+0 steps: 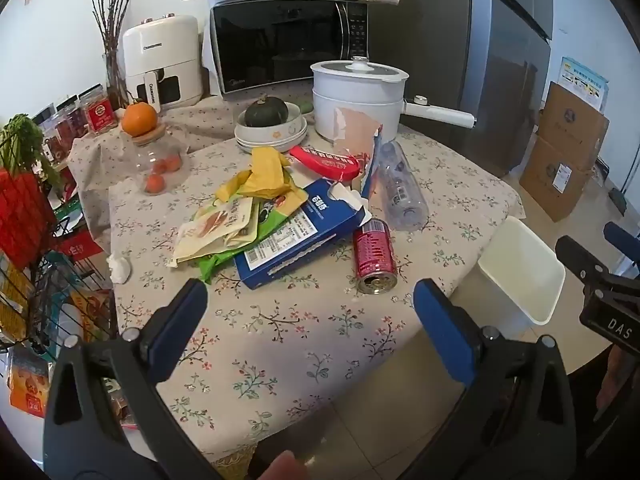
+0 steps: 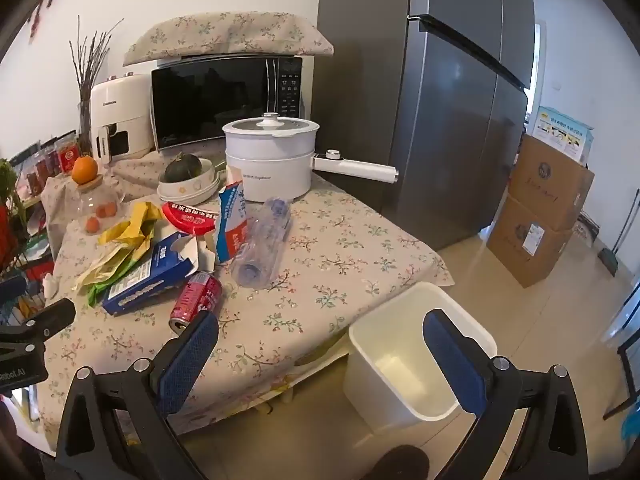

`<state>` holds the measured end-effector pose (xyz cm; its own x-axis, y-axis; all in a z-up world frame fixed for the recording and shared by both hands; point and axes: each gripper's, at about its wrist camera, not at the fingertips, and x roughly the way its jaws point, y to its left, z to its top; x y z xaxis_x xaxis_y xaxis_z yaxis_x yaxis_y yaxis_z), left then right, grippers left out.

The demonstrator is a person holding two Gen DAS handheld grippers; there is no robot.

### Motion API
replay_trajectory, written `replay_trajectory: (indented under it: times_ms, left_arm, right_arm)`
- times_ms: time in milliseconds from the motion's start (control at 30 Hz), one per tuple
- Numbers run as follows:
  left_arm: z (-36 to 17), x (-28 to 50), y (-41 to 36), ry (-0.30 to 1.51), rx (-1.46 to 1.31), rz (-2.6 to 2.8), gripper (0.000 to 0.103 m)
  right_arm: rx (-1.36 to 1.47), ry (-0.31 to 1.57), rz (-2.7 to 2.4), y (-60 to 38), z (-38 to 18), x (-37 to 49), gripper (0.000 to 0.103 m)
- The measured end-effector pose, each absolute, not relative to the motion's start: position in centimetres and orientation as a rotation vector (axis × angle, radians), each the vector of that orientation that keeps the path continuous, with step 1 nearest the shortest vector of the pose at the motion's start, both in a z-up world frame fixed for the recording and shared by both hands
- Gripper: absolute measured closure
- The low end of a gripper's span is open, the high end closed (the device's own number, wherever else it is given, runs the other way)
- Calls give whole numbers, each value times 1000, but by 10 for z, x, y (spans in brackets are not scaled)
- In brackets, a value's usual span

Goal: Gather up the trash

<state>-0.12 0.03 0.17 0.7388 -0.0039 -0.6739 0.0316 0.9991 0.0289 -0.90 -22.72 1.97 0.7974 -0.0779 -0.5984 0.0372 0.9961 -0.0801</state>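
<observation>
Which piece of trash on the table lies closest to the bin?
The clear plastic bottle, lying on its side, to the right of the red can and boxes, nearest the white bin.

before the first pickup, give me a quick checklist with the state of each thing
1. Left claw open and empty: ok.
2. Right claw open and empty: ok.
3. White rectangular plastic bin upright on the floor beside the table, nothing seen inside it: ok.
4. Red metal drink can on its side at the near edge of the pile, nothing on top of it: ok.
5. Clear plastic bottle lying flat, apart from the white lidded electric pot: ok.
6. Can and bottle drained of liquid: cannot tell.
</observation>
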Motion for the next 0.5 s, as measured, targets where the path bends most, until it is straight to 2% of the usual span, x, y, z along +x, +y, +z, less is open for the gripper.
replay_trajectory:
  times_ms: [500]
  left_arm:
    - [6,-5,5,738,27,-14,1]
  right_arm:
    - [-62,650,-52,-223,16,-7,0]
